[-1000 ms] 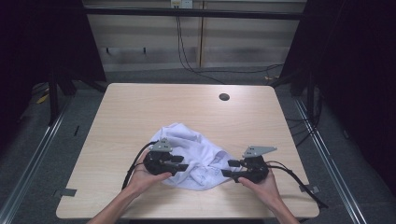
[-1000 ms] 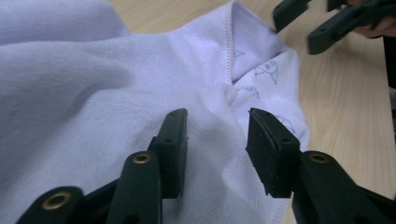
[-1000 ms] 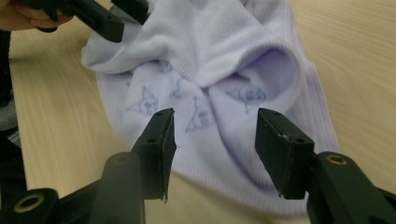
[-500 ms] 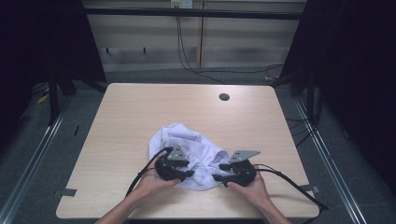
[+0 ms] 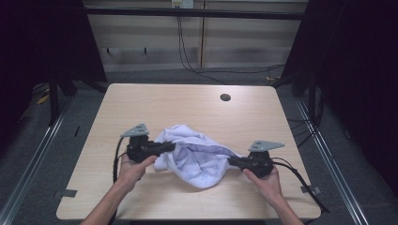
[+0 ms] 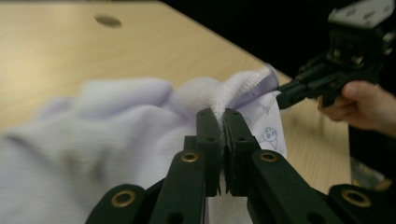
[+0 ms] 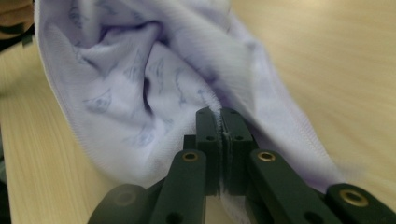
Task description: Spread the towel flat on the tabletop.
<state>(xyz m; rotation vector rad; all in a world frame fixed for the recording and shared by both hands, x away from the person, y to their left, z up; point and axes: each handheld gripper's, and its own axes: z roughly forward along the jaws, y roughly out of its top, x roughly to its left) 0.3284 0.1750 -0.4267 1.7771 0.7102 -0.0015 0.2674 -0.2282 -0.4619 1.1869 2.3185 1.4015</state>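
A white garment (image 5: pixel 197 159) with a faint blue print lies bunched at the near middle of the wooden table (image 5: pixel 155 101). My left gripper (image 5: pixel 171 146) is shut on the garment's ribbed hem (image 6: pixel 243 84) at its left side, and its jaws have just closed there. My right gripper (image 5: pixel 231 161) pinches the hem at the right side; its jaws have just closed on the stitched edge (image 7: pixel 219 116). The cloth (image 7: pixel 154 79) hangs slack between the two grippers. In the left gripper view the right gripper (image 6: pixel 282 99) shows beyond the cloth (image 6: pixel 116 121), held by a hand.
A round dark hole (image 5: pixel 225 97) sits in the tabletop near the far edge. Cables trail from both grippers off the near edge. Black frame posts and metal floor rails flank the table on both sides.
Both grippers have closed on the garment's hem. The hands have moved apart, the left one up and to the left, and they have spread the cloth between them.
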